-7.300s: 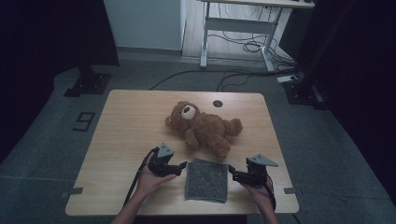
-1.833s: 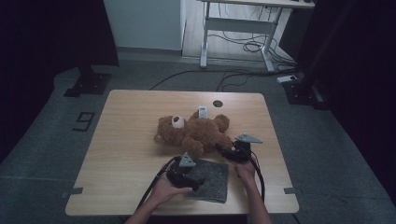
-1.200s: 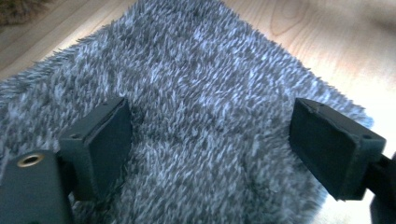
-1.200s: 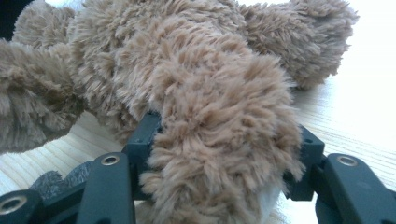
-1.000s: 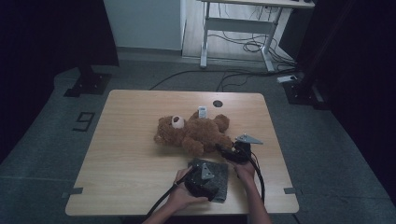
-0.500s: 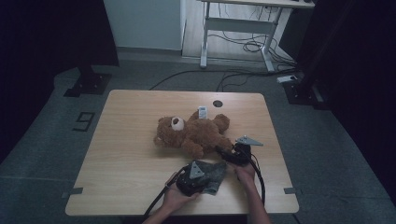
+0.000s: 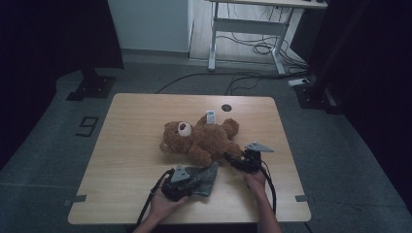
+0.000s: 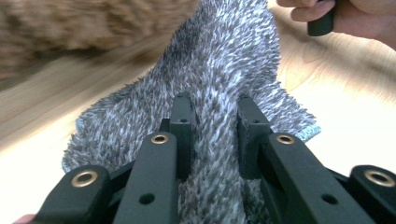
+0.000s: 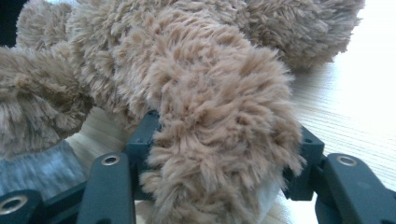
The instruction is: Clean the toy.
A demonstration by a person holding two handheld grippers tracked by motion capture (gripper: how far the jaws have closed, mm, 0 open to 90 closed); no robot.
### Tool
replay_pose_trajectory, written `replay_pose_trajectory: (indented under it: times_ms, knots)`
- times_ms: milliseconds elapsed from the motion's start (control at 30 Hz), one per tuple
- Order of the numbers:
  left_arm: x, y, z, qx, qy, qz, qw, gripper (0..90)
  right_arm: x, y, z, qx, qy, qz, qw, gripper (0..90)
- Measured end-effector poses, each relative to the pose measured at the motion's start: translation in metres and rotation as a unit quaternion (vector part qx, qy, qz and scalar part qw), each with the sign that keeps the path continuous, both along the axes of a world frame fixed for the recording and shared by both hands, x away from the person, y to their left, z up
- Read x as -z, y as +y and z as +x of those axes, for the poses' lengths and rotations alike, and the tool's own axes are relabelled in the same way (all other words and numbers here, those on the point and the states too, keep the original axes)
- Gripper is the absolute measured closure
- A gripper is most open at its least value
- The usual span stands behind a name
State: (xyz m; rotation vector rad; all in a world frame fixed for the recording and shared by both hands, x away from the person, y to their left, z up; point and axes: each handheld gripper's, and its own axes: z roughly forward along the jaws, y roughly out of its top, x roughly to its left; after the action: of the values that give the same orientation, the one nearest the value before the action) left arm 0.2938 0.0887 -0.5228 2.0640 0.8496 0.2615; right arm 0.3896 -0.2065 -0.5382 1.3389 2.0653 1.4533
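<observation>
A brown teddy bear [image 7: 204,138] lies in the middle of the wooden table [image 7: 131,126]. In front of it a grey fuzzy cloth [image 7: 206,175] is bunched up and partly raised off the table. My left gripper [image 7: 191,182] is shut on a fold of this cloth [image 8: 224,70], and its jaws have just been closing on it; the pads [image 8: 182,123] pinch the pile. My right gripper [image 7: 233,159] is shut on one teddy leg [image 9: 219,121], whose fur bulges between the jaws. The teddy's fur [image 8: 70,28] is blurred behind the cloth.
A small white object [image 7: 210,116] lies against the teddy's far side, near a round hole [image 7: 226,108] in the tabletop. The hand holding the right gripper [image 8: 345,18] is close behind the cloth. A desk frame [image 7: 243,29] and cables stand on the floor beyond.
My left gripper has shut on the cloth and moved left, bunching it and lifting it slightly. The right gripper and the teddy have stayed put.
</observation>
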Motion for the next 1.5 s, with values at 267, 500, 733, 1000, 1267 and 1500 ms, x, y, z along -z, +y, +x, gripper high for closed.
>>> replay_pose_trajectory:
  times_ms: [267, 500, 733, 1000, 1267, 1500]
  knots:
    - [-0.001, 0.031, -0.006, -0.025, -0.004, -0.013, 0.9996, 72.3, 0.002, -0.001, -0.004, -0.008, 0.000, 0.000, 1.0000, 51.1]
    - [-0.014, 0.051, -0.012, -0.027, -0.021, -0.032, 0.9989, 72.2, -0.001, -0.004, -0.010, -0.017, -0.012, -0.008, 0.9998, 54.9]
    - [-0.014, 0.093, -0.014, -0.060, -0.016, -0.054, 0.9966, 72.2, 0.000, -0.008, -0.010, -0.021, -0.013, -0.009, 0.9997, 55.0]
    - [-0.020, 0.115, -0.010, -0.085, -0.023, -0.069, 0.9937, 72.2, 0.000, -0.010, -0.009, -0.024, -0.013, -0.007, 0.9996, 54.8]
    - [-0.026, 0.133, -0.010, -0.107, -0.034, -0.079, 0.9905, 72.2, 0.001, -0.011, -0.009, -0.023, -0.012, -0.008, 0.9996, 54.6]
    - [-0.029, 0.135, -0.010, -0.112, -0.042, -0.084, 0.9892, 72.2, 0.001, -0.012, -0.009, -0.021, -0.012, -0.007, 0.9997, 54.5]
